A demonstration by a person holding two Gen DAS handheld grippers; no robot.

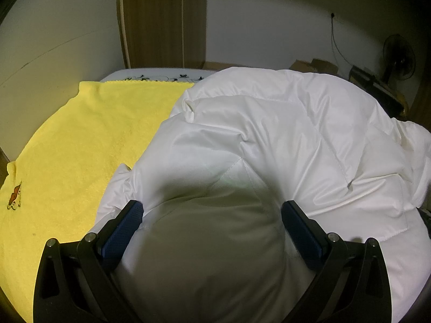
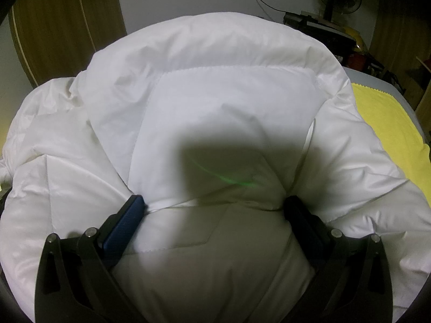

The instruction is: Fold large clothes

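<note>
A large white puffy quilted jacket [image 1: 282, 140] lies bunched on a yellow towel [image 1: 80, 134]. My left gripper [image 1: 211, 208] has its jaws spread wide, with a thick fold of the jacket bulging between the blue pads [image 1: 124, 226]. In the right wrist view the same jacket [image 2: 215, 94] fills the frame. My right gripper [image 2: 214, 204] also has its jaws spread wide, with a padded fold of the jacket pressed between the fingers [image 2: 126, 220]. Both grippers cast shadows on the fabric.
The yellow towel covers a table [image 1: 150, 74] to the left, and shows at the right in the right wrist view [image 2: 388, 118]. A wooden door [image 1: 161, 18], white wall, black fan [image 1: 398, 56] and cluttered boxes [image 2: 323, 29] stand behind.
</note>
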